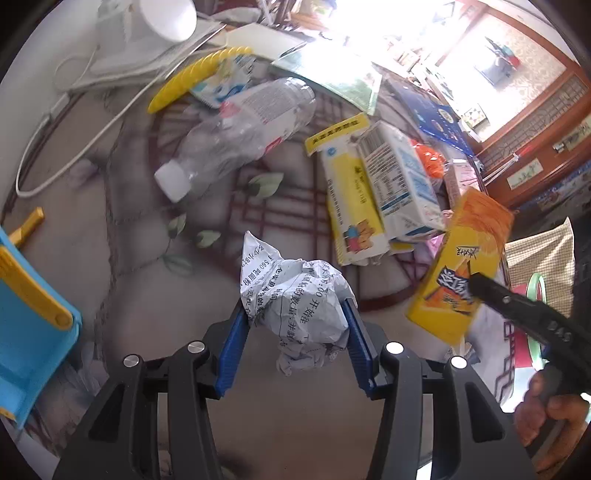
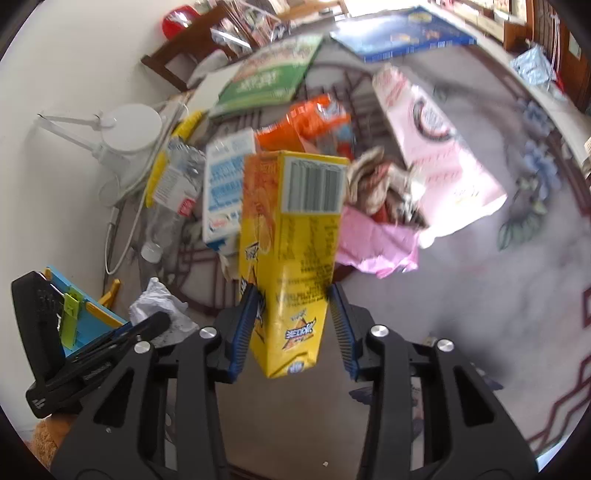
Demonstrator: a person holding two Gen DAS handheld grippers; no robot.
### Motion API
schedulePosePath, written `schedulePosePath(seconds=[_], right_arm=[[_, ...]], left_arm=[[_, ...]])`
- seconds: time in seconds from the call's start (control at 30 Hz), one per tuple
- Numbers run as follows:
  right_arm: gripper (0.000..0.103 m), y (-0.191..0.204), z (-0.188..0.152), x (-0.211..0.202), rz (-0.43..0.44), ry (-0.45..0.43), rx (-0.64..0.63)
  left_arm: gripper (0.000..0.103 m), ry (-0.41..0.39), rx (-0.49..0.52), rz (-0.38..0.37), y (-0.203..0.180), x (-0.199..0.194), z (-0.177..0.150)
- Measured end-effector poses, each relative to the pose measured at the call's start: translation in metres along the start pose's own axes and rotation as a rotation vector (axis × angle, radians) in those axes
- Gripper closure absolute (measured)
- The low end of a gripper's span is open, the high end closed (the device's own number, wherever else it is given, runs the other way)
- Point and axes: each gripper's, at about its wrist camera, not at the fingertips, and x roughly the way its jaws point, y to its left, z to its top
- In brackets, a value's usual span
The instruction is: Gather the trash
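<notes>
Cluttered counter [image 1: 122, 236] under patterned cloth; left hand-held gripper [image 1: 295, 317] clamps crumpled printed paper [image 1: 295, 299] between its fingers, right hand-held gripper [image 2: 291, 306] grips yellow juice carton [image 2: 291, 258] raised off the trash pile

Blown-out window [image 1: 373, 33] glare, fisheye-bent edges, and motion blur throughout.

Blue plastic stand [image 1: 33, 332]: cut off by the left edge of the left wrist view. White round lamp head [image 1: 170, 16]: cropped at the top edge. Window area [image 1: 369, 29], upper centre: overexposed, contents unreadable. Yellow juice carton [image 2: 291, 254]: motion-blurred in the right wrist view, print illegible. Hand [image 1: 550, 417], lower right: partly out of frame. Crumpled wrapper heap [image 2: 384, 192]: blurred, kind indeterminable.
</notes>
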Motion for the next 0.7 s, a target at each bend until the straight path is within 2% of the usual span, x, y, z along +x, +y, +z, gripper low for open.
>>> schedulePosePath(seconds=[0.23, 0.33, 0.43, 0.53, 0.7], right_arm=[[0.065, 0.006, 0.008, -0.037, -0.025, -0.098, -0.045], [0.066, 0.008, 0.009, -0.046, -0.055, -0.104, -0.088], [0.066, 0.009, 0.006, -0.037, -0.093, -0.041, -0.135], [0.066, 0.002, -0.003, -0.021, -0.104, 0.043, -0.128], [0.063, 0.004, -0.011, 0.003, -0.132, 0.106, -0.157]], left_arm=[[0.056, -0.034, 0.064, -0.02, -0.024, -0.007, 0.007], [0.055, -0.043, 0.071, -0.028, -0.03, -0.008, 0.01], [0.055, -0.045, 0.072, -0.03, -0.032, -0.007, 0.011], [0.055, -0.04, 0.073, -0.031, -0.035, -0.005, 0.01], [0.055, -0.032, 0.071, -0.026, -0.035, -0.004, 0.007]])
